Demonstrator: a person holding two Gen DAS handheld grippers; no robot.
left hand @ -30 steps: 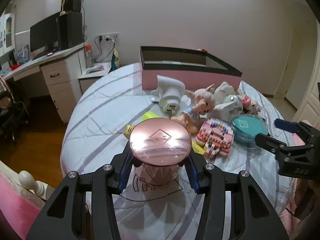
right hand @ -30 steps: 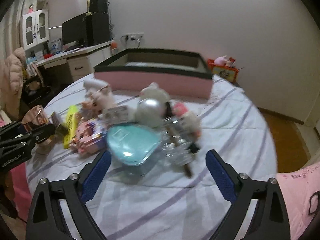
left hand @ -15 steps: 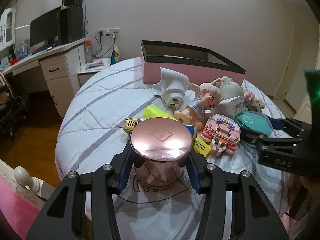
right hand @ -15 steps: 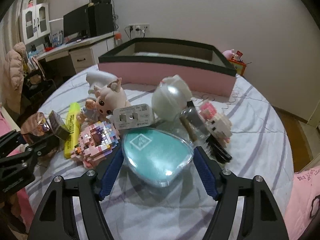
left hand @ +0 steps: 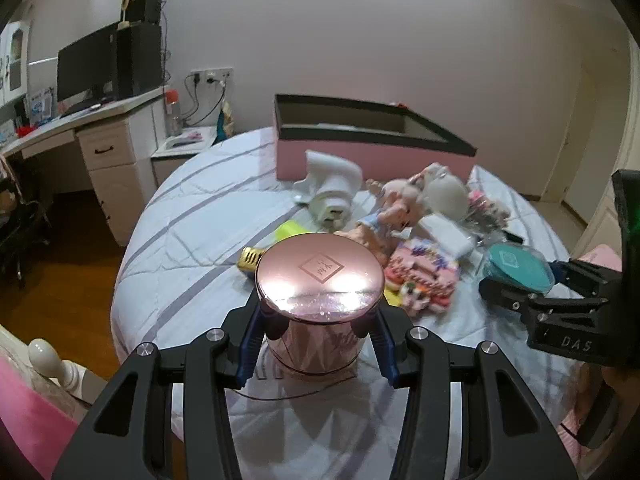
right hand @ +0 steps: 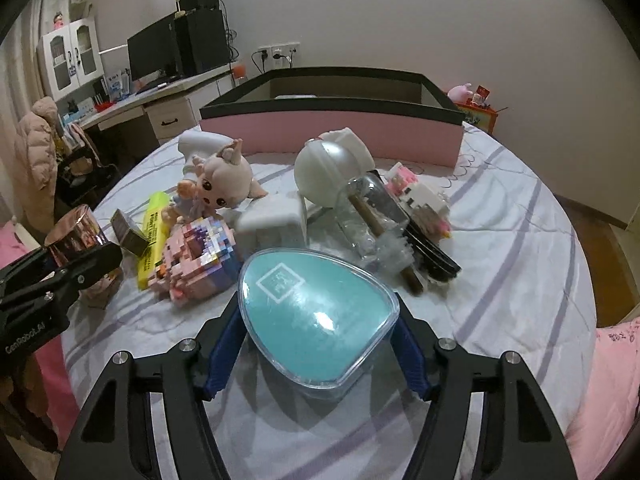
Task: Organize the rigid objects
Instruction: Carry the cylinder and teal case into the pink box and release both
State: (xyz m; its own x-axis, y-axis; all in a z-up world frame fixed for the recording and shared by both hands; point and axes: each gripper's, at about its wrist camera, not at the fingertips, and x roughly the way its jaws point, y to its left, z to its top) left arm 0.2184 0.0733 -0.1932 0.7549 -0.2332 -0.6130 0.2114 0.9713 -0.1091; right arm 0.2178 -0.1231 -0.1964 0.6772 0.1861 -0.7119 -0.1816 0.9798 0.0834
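Nearest in the left wrist view: left gripper (left hand: 318, 326) clamped on the rose-gold canister (left hand: 318, 300), pads pressed under its wide lid, canister standing upright on the striped bedcover (left hand: 192, 216), close to the near edge of the bed; nearest in the right wrist view: right gripper (right hand: 318, 322) closing around the teal egg-shaped case (right hand: 316, 314), case between the blue pads, contact on both sides not clear.

Likely risks, as a judgement: glossy curved shell of the case squeezed out forward from the pads; case dragged into the pink block model (right hand: 200, 258) just beside it; canister tipped on the soft cover if released carelessly, with the floor near on that side.

Further back: yellow highlighter (right hand: 152, 232), pig figurine (right hand: 224, 180), white ball-shaped item (right hand: 328, 174), clear bottle (right hand: 370, 216) and small block figure (right hand: 416, 192), all crowded together, some touching; little room between them for the fingers.

Farthest: pink storage box (right hand: 332, 136) with dark rim, open on top, behind the pile; free bedcover on the right of the pile, so an easier path there; approach over the near wall needed some height.
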